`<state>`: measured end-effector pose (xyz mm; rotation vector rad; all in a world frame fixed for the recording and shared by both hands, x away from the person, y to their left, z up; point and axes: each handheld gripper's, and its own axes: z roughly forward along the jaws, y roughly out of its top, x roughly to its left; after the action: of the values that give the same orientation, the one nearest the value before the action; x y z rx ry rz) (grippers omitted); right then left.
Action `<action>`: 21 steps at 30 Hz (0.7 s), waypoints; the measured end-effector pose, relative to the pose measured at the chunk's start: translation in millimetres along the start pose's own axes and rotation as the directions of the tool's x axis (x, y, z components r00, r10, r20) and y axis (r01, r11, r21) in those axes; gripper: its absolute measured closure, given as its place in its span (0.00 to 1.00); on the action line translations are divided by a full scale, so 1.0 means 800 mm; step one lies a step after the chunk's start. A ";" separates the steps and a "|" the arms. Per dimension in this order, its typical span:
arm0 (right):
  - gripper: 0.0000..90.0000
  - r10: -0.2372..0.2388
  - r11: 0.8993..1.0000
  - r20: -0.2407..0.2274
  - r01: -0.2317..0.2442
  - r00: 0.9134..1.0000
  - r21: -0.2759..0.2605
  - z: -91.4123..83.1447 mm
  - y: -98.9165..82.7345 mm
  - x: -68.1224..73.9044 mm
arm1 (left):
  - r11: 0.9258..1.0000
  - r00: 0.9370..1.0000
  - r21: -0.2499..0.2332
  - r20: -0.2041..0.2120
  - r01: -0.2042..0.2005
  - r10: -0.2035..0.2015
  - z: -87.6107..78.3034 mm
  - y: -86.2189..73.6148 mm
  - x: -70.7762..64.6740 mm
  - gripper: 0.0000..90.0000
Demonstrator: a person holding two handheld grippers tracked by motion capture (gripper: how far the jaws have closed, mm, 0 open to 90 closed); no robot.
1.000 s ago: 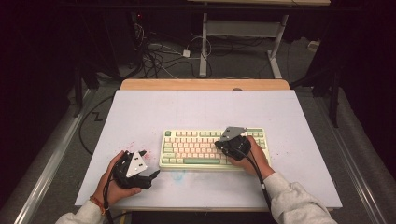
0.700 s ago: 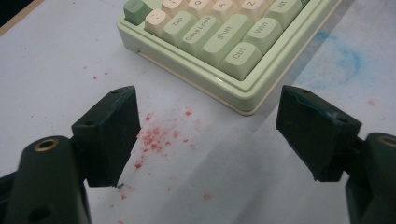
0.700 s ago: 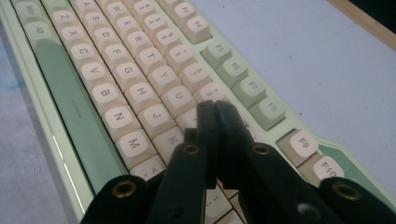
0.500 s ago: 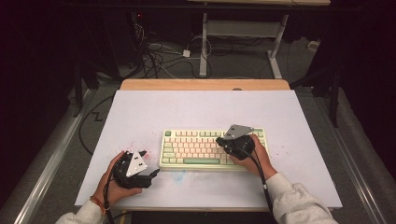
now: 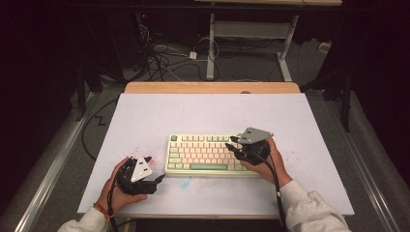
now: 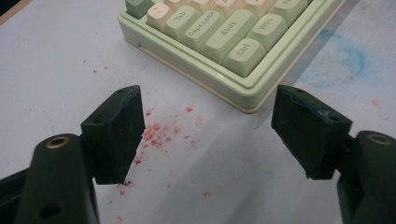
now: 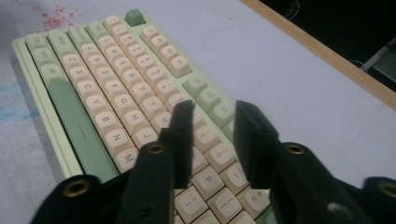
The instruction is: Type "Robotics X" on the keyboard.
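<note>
Keyboard [image 5: 205,154] sits mid-table. Right gripper [image 7: 212,126], jaws narrowly parted and empty, hovers over its right-hand keys, likely lining up a keypress; left gripper [image 6: 205,121] waits spread beside its near-left corner.

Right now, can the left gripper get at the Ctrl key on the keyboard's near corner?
Probably yes. The left gripper is open and aimed at that corner, with the Ctrl key just ahead; only red-speckled paper lies between.

Keyboard [image 5: 205,154] mid-table; bare mat [image 5: 203,113] beyond
</note>
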<state>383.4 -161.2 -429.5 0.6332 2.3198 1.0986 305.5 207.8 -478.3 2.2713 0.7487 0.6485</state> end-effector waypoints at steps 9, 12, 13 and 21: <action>0.39 0.015 0.996 0.062 -0.010 0.998 -0.083 -0.020 -0.009 0.004 | 1.000 1.000 -0.013 0.009 0.024 -0.024 -0.001 0.000 0.004 0.27; 0.33 0.008 0.995 0.097 0.001 0.995 -0.098 -0.028 -0.015 0.006 | 1.000 1.000 -0.005 0.003 0.018 -0.018 -0.001 -0.001 0.004 0.27; 0.31 0.011 0.995 0.104 -0.001 0.995 -0.100 -0.031 -0.017 0.007 | 1.000 1.000 -0.004 0.001 0.018 -0.018 -0.001 -0.001 0.004 0.27; 0.27 0.021 0.994 0.165 -0.003 0.986 -0.110 -0.054 -0.039 0.004 | 1.000 1.000 0.015 -0.015 0.009 -0.009 -0.001 -0.002 0.005 0.29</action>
<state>348.7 -201.4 -431.6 0.6706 2.1020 1.1259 307.4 212.3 -478.0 2.2774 0.7727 0.6581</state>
